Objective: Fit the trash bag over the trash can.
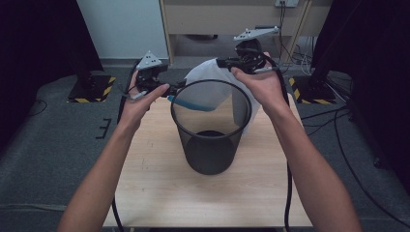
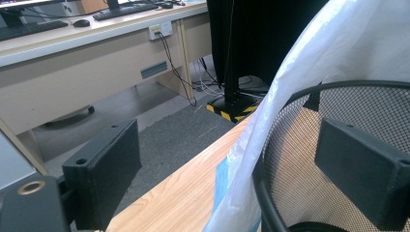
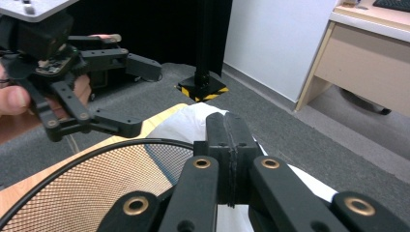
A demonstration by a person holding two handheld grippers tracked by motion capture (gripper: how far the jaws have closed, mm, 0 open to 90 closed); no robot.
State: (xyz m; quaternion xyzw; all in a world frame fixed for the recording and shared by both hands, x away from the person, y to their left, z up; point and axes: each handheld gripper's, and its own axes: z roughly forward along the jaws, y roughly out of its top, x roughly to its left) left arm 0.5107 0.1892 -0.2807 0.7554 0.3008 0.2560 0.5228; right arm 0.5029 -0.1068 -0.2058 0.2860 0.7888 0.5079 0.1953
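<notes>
Forearms are entering from the bottom of the high view, flanking one black mesh bin (image 1: 211,126) that is standing upright at the middle of the wooden table (image 1: 154,188). One white plastic bag (image 1: 210,79) with a blue edge is hanging over the bin's far rim. Right gripper (image 1: 223,63) is holding the bag's top, jaws pressed together on it. Left gripper (image 1: 180,88) is sitting at the rim, jaws apart, straddling bag edge and rim. Two black stands with striped bases are standing beyond the table.
</notes>
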